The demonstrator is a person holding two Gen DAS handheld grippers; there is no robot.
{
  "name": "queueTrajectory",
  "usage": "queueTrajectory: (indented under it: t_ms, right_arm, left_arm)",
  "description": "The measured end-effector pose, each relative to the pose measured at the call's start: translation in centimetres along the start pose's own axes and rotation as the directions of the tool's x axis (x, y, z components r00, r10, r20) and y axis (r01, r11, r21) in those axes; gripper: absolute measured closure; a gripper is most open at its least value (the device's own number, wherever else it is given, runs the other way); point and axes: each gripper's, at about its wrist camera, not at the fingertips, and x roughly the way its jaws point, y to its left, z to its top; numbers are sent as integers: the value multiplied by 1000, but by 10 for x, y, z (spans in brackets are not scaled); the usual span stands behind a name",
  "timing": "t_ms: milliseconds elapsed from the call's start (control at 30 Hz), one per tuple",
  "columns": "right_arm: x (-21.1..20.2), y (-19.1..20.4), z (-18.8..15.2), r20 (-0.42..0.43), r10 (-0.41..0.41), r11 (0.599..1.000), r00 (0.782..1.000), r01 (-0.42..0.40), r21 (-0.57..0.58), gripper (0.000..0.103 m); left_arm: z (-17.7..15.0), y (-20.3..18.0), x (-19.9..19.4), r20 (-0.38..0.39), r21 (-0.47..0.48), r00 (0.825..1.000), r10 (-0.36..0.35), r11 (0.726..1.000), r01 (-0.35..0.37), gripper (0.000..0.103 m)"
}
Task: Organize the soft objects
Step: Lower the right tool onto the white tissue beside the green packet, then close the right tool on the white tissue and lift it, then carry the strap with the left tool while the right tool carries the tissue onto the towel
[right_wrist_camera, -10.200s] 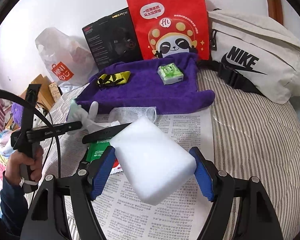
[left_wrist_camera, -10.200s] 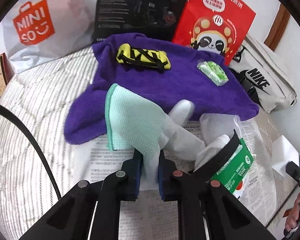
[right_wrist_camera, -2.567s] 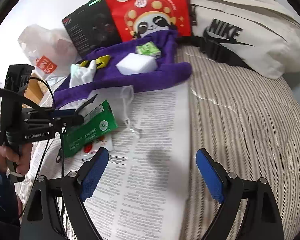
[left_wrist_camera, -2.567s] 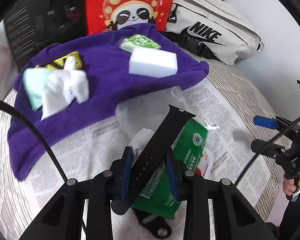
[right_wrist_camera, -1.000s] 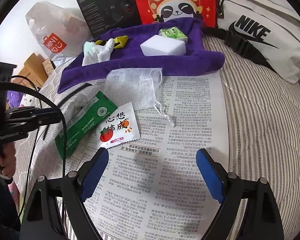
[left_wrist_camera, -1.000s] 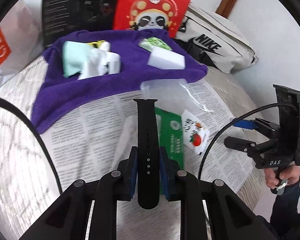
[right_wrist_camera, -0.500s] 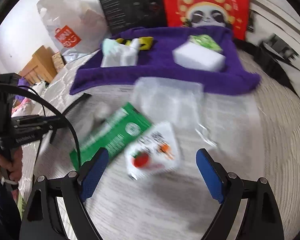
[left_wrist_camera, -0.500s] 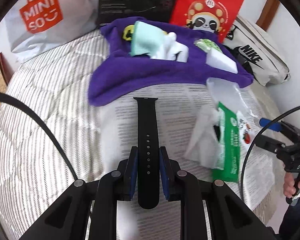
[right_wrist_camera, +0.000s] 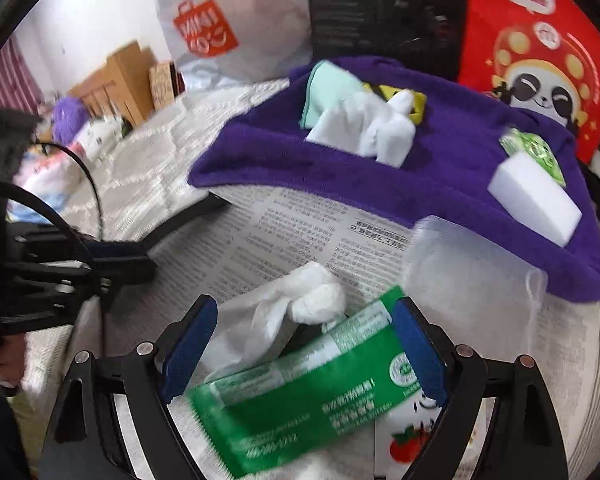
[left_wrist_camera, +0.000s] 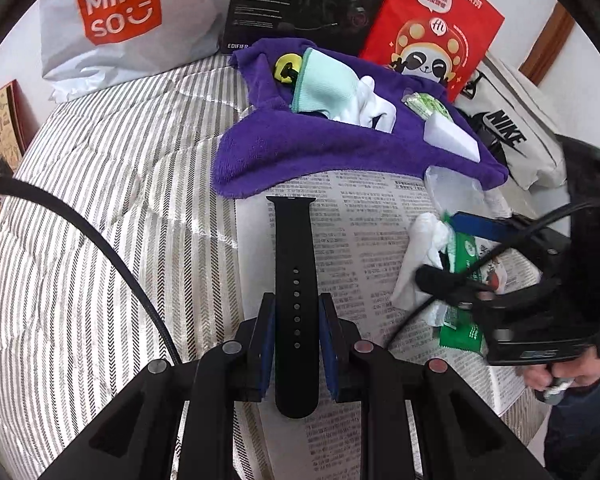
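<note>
Left hand-held gripper [left_wrist_camera: 295, 332] clamps the black rubber watch strap [left_wrist_camera: 293, 280], now swung nearer the purple towel [left_wrist_camera: 320, 148]. Right hand-held gripper [right_wrist_camera: 304, 344], wide and empty, has moved over the green packet [right_wrist_camera: 300, 396], likely next.

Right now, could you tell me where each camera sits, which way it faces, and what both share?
Left wrist: on the left tool, facing down its fingers, shut on the black watch strap; right tool and a hand show.
Right wrist: on the open right tool, over the green packet; left tool shows.
Shared: purple towel, white sponge.
</note>
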Motion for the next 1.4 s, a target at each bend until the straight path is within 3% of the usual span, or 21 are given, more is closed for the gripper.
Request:
queueTrajectory:
  t_ms: [133,200,233,267,500,867,1400]
  right_arm:
    - [5,4,1,33,-35,998,999,37,-44,21]
    - [8,4,1,31,-41,997,999,43,-57,47]
    - [7,2,1,28,-13,998,1000,15,-53,52]
    - [5,2,1,29,-3,999,1000,5,-51,68]
    - [-18,-13,-2,36,28,1000,999,-28,2,69]
    - [-51,-48,-10,78,4,993,997,-13,116,69]
    - [-74,-87,-8,93,-39,986,995,22,168,69]
  left_arm:
    - [-3,1,-2,3,-4,1000,-14,1000,14,83]
    - [-4,2,-2,-1,-2,1000,-11,1000,11,83]
    - [-4,3,-2,-2,-4,1000,-11,1000,11,83]
    - [-4,3,-2,-3,-7,1000,-12,1000,12,83]
    - [-2,-7,-1,-2,16,1000,-12,1000,12,83]
    - [7,-25,-9,27,44,998,-60,997,59,83]
    - [34,-52,-22,81,129,996,-47,991,36,83]
